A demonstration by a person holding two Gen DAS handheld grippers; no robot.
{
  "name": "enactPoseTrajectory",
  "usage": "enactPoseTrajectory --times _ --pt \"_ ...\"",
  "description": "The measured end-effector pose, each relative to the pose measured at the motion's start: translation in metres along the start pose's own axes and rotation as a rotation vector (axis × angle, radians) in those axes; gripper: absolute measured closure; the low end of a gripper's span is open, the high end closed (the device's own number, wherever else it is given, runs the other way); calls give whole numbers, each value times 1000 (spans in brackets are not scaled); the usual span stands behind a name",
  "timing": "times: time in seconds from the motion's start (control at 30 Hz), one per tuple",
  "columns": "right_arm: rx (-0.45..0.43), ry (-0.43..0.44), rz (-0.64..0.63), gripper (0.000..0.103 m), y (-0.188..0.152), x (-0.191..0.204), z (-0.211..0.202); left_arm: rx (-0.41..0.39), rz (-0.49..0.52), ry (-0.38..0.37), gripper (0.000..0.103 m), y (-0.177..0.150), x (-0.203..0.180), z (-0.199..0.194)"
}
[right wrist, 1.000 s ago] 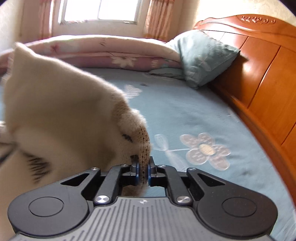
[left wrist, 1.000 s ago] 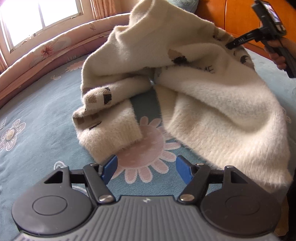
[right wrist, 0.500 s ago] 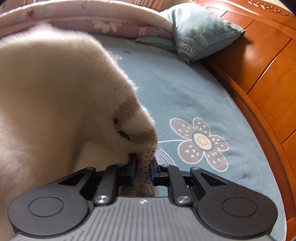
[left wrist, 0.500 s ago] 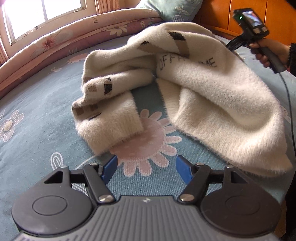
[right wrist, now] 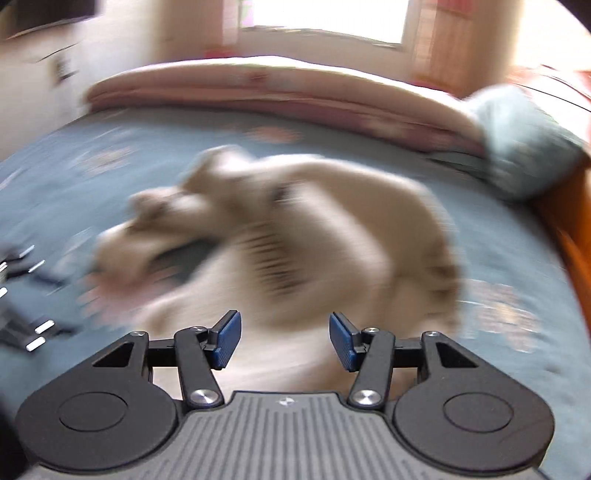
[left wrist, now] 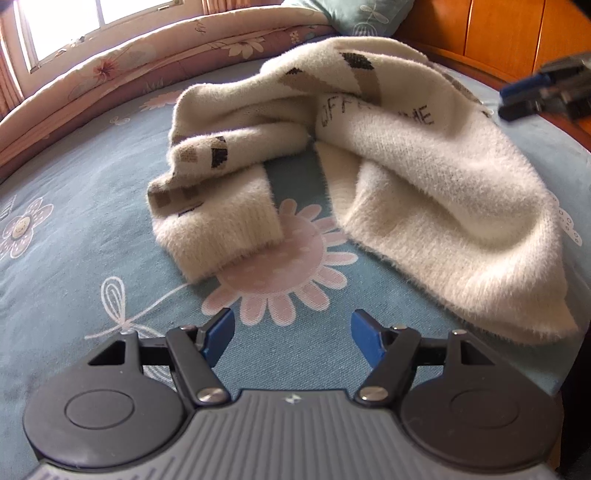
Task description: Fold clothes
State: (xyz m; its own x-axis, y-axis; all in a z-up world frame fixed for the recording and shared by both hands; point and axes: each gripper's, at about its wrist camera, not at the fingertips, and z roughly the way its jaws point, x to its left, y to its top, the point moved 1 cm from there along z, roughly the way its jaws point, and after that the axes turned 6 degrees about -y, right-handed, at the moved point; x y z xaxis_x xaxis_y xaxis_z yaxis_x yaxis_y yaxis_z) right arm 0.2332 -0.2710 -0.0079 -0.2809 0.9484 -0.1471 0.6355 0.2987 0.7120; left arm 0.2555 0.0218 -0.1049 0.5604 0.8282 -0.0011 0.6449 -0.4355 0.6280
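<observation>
a rolled pink quilt (left wrist: 122,62) runs along the far edge of the bed (left wrist: 74,177), a blue-green pillow (right wrist: 524,144) sits in the corner against the wooden headboard (left wrist: 517,33), and a bright window (right wrist: 321,18) stands behind them. nothing lies between my jaws and the sweater (left wrist: 424,177). the cream sweater is heaped on the blue flowered sheet, its body stretching from the far middle toward the near right edge of the bed, with dark lettering across it. one sleeve (left wrist: 218,206) is bent back toward my left gripper (left wrist: 291,338), cuff nearest, resting on a pink flower print. my left jaws are spread wide over bare sheet, holding nothing. my right gripper (right wrist: 284,339) also has its jaws apart and empty; its view is badly smeared, so it seems to hover just short of the sweater.
</observation>
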Motion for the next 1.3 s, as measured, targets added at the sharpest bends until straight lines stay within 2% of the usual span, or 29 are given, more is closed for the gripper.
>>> enactPoseTrajectory --times 0.1,0.17,0.33,0.47,0.53,0.57,0.63,0.7,0.77,0.8,0.97,1.03,1.1,1.2,1.3 --pt "-2 95 -111 45 -4 59 0 -17 -22 4 31 -8 3 -11" --pt "5 93 -169 45 -5 99 8 -28 -32 10 30 -15 6 -19" --pt "45 -107 -217 45 -10 171 52 -49 -73 21 30 -33 20 -34" --pt "125 -191 -196 44 -20 179 86 -48 -90 34 29 -46 31 -37" --pt "99 -273 -227 35 -22 179 93 -53 -87 35 29 -51 35 -37" --pt "86 -321 -246 35 -21 179 95 -59 -84 25 29 -52 35 -37" --pt "113 -348 -250 35 -19 169 104 -72 -81 4 29 -55 36 -38" --pt "133 -316 -208 40 -16 155 107 -83 -79 -9 29 -56 35 -38" --pt "120 -324 -258 61 -18 161 107 -89 -77 -16 28 -55 33 -37" --pt "114 -328 -283 65 -19 165 108 -91 -77 -19 28 -55 32 -37" --pt "81 -351 -407 68 -24 180 109 -92 -68 -27 28 -54 26 -35" --pt "46 -405 -460 68 -26 194 112 -87 -63 -26 28 -55 25 -36" --pt "54 -410 -490 68 -28 203 117 -82 -63 -21 28 -56 26 -36" --pt "90 -429 -379 68 -20 195 126 -76 -74 -14 27 -59 28 -36" --pt "129 -382 -237 68 -4 176 132 -67 -79 -12 27 -61 30 -35"
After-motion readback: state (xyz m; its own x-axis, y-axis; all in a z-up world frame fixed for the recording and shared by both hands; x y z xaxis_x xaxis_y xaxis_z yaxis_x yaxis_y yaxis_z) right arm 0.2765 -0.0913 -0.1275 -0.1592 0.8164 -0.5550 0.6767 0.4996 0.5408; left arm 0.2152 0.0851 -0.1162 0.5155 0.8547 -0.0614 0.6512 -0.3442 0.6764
